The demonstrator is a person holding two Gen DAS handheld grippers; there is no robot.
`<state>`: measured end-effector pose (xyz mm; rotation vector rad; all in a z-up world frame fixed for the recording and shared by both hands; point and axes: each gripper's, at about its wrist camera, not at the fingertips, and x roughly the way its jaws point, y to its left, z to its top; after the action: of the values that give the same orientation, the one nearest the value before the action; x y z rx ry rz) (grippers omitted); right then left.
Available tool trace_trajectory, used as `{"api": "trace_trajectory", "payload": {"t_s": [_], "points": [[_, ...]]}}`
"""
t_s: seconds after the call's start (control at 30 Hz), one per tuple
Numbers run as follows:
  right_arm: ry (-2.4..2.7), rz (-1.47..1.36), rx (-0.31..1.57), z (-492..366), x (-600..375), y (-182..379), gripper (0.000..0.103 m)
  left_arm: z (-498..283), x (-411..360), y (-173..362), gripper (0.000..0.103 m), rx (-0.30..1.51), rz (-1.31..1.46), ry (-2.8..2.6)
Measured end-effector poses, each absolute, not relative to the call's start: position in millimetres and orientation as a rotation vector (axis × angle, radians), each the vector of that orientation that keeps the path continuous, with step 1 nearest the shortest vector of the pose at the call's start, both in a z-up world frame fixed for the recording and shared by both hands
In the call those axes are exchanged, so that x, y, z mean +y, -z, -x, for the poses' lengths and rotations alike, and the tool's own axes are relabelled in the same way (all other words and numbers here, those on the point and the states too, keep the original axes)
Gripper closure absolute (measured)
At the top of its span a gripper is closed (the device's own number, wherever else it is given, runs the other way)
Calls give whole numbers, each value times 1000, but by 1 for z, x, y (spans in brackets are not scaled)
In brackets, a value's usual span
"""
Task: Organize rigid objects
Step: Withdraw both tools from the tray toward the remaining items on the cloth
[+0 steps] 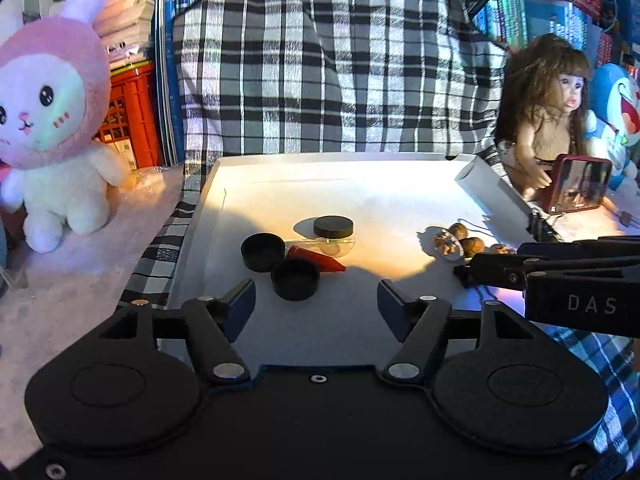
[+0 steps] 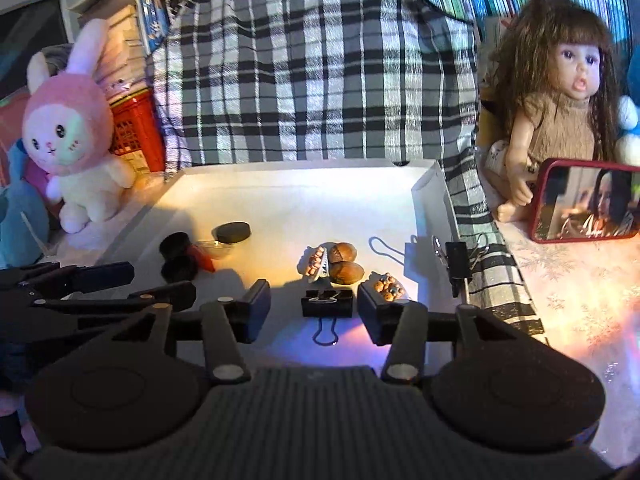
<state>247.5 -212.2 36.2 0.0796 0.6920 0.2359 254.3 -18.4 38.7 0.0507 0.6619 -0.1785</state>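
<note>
Black binder clip (image 2: pixel 327 303) with wire handles is lying flat between the right gripper (image 2: pixel 314 307) jaws, gaping wide; left gripper (image 1: pixel 316 300) is hovering wide, empty, facing black caps (image 1: pixel 295 279).

Left tool (image 1: pixel 316 306): matte black, silver rivets, blue-faced fingers; right tool (image 2: pixel 314 308) ribbed, "DAS" lettering.

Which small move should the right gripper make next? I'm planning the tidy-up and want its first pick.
Probably ease the right gripper forward and down, then close on the black metal binder clip. Its jaws stand open and empty, and the clip lies on the white cardboard tray right between the fingertips, nearer than the brown walnuts.
</note>
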Motion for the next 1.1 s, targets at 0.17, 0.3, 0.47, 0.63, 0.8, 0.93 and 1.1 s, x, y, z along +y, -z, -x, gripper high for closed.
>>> {"api": "trace_trajectory", "payload": {"t_s": [0.17, 0.3, 0.47, 0.63, 0.8, 0.93, 1.1], "points": [[-265, -58, 651, -222, -214, -48, 29, -227, -15, -50, 28, 628, -27, 204], [-286, -27, 620, -199, -217, -52, 23, -203, -11, -54, 27, 623, -5, 218], [-302, -18, 586, -169, -224, -53, 22, -163, -11, -53, 27, 602, -16, 234], [-314, -1, 551, -140, -229, -53, 19, -122, -12, -48, 26, 577, -20, 245], [-336, -11, 538, -104, -232, -45, 18, -79, -16, -37, 25, 558, -11, 249], [-316, 6, 514, -74, -235, -36, 17, -51, -20, -26, 25, 551, -31, 258], [-301, -8, 505, -45, -240, -28, 16, -22, -22, -19, 25, 534, -57, 254]]}}
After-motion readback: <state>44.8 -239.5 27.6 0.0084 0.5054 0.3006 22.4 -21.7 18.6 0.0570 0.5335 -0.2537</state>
